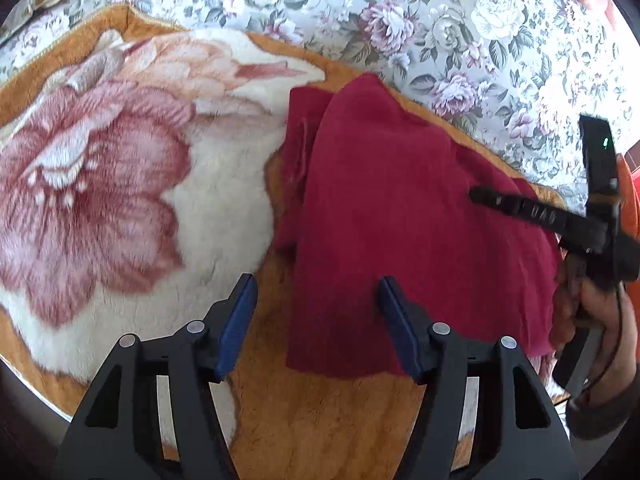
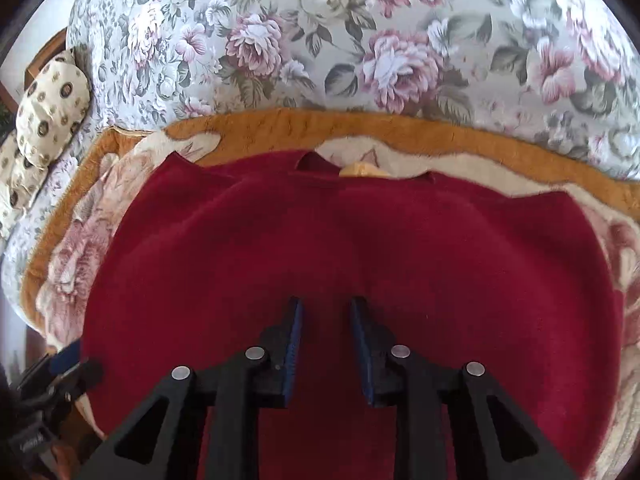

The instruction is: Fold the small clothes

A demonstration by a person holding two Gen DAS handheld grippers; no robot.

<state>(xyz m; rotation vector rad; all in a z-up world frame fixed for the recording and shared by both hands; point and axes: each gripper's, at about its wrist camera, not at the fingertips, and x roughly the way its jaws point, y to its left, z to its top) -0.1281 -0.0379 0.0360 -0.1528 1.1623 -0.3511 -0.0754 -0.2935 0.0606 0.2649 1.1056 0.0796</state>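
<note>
Hovering just above the red garment, the right gripper has its jaws parted by a narrow gap with nothing between them; closing here would likely pinch only the top layer, or drag the soft knit and ruffle what is already folded. To its left, the left gripper stands released and wide, one pad over the orange blanket and the other over the garment's near left edge, so a grab might catch blanket pile along with the cloth. Both grippers tilt steeply downward. The garment lies flat on the blanket, its folded edge visible at the far left, its neckline farthest away. Beyond it spreads the flowered bedspread.
</note>
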